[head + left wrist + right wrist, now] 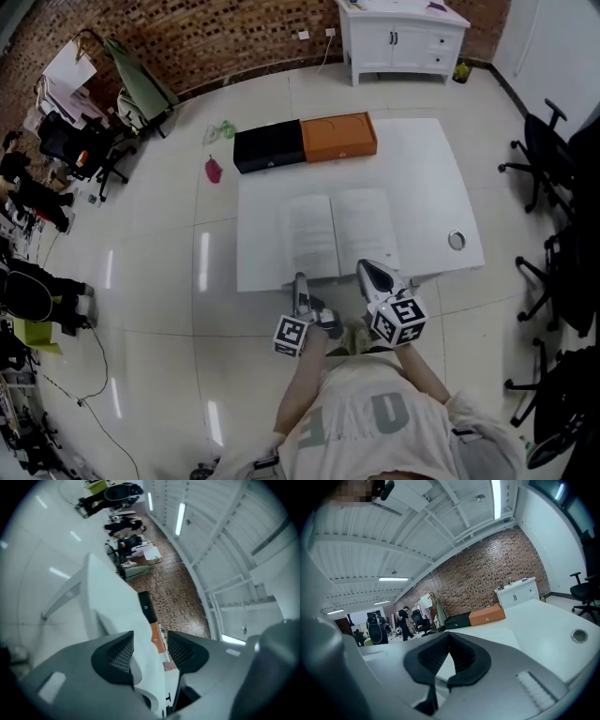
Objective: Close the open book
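The white bench (431,178) is stretching out ahead of both grippers. The open book (337,230) is lying flat on it, pages up. Its near edge is sitting just beyond the left gripper (301,281) and under the tip of the right gripper (367,269). A black box (268,146) and an orange box (338,137) are resting end to end at the far side, well beyond both grippers. The left gripper is standing wide open, gripping nothing, with the bench's near edge showing between its jaws. The right gripper is resting with its fingertips together; whether it is touching the page cannot be told.
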Demonstrator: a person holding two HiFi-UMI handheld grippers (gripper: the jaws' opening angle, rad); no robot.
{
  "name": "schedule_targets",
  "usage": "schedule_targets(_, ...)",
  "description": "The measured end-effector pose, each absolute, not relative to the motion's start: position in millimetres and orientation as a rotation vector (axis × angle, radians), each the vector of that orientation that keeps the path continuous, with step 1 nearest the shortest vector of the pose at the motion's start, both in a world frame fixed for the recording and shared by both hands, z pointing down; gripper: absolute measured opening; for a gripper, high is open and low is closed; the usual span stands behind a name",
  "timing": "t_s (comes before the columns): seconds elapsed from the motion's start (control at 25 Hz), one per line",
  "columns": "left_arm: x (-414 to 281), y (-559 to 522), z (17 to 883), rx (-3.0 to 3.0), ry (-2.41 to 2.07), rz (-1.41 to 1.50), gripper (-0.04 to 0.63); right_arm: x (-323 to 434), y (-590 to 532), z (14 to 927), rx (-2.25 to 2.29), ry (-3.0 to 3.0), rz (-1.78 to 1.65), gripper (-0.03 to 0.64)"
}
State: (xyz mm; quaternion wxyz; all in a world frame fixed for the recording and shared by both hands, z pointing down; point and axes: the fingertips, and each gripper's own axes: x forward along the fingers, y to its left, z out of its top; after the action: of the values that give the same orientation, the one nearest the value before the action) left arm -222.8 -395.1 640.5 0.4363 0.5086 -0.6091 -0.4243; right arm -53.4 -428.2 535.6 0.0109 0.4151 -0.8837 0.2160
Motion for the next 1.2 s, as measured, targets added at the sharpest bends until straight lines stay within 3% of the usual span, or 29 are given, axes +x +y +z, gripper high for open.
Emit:
schedule_targets(0.2, -208, -381, 695, 1.016, -1.349, -1.092, 0.232, -55, -425, 547, 1.291, -2.73, 0.709, 0.005)
schedule_targets(0.76, -224, -407, 694, 0.991, -1.297, -1.174, 0.256, -28, -428, 554, 1.428, -2.659, 0.752, 0.005)
schedule_targets(0.92, -234, -414, 697, 1.006, -1.338, -1.165, 0.236, -26, -429, 556, 1.424, -2.657, 0.746, 0.005)
schedule_targets(1.04, -234, -410, 703, 1.037, -1.39, -1.091, 0.133, -27, -430, 556, 1.427, -2.653, 0.746, 0.005)
schedule_targets(1.2, -233, -411, 679, 1.29, -1.544, -0.91, 0.119, -31, -431, 561, 1.412, -2.647, 0.745, 0.005)
